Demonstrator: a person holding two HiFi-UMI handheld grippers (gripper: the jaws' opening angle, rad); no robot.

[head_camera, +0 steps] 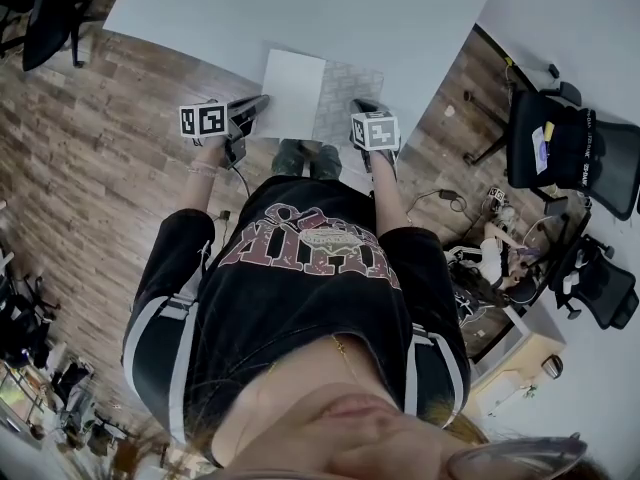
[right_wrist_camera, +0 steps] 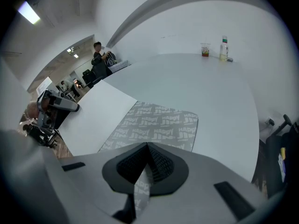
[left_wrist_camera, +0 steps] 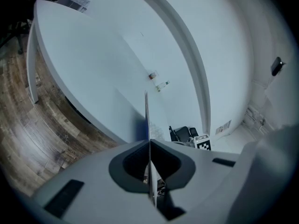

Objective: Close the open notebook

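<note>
**A:** Where is the notebook (head_camera: 318,98) sitting?

**B:** It is lying open at the near edge of the white table (head_camera: 300,8), right in front of the person who is standing against that edge. Its white leaf (head_camera: 292,93) is showing on the left and its patterned cover (head_camera: 348,98) on the right.

**A:** What is the left gripper (head_camera: 260,102) doing?

**B:** It is reaching in from the left side, and its jaws are pressing together on the outer edge of the white leaf. In the left gripper view the leaf is showing edge-on, as a thin line running out from between the jaws.

**A:** And the right gripper (head_camera: 358,108)?

**B:** It is tilting down at the notebook's near right corner. Its jaws are pinching the patterned cover: a strip of the grey printed lettering is showing between the pads. The rest of the cover is lying flat on the table beyond them.

**A:** Is the white leaf lying flat too?

**B:** The views are not settling that. In the right gripper view it is spreading out to the left of the cover, as far as the left gripper.

**A:** Is anything else showing?

**B:** Two small bottles (right_wrist_camera: 219,48) are standing at the far side of the table, well apart from the notebook. A black office chair (head_camera: 570,148) is standing on the wood floor (head_camera: 110,148) to the right of the table.
</note>
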